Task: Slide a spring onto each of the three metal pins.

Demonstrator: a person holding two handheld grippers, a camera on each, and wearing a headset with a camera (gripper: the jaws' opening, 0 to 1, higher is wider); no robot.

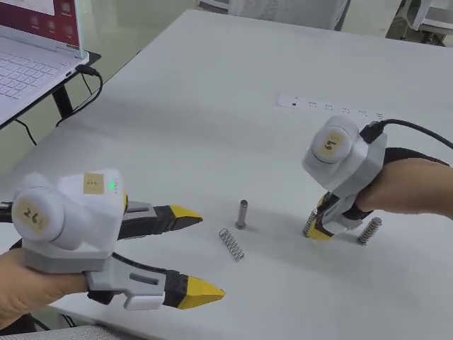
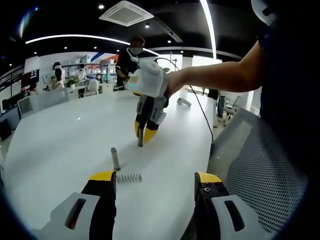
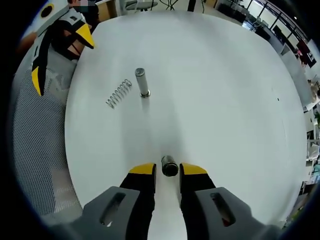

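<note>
My left tongs [image 2: 155, 177]: wide open, empty.
My right tongs [image 3: 169, 171]: pinching a spring-wrapped pin [image 2: 140, 136] (upright).
Bare pin [image 1: 242, 214]: standing, loose spring [image 1: 231, 244] beside.
Table [image 1: 212, 106]: open beyond both.

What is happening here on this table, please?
A person works two grippers at a white table. The right gripper grips a spring-covered pin upright on the table. The left gripper is open near a bare pin and a loose spring lying beside it. A second spring stands further right.
</note>
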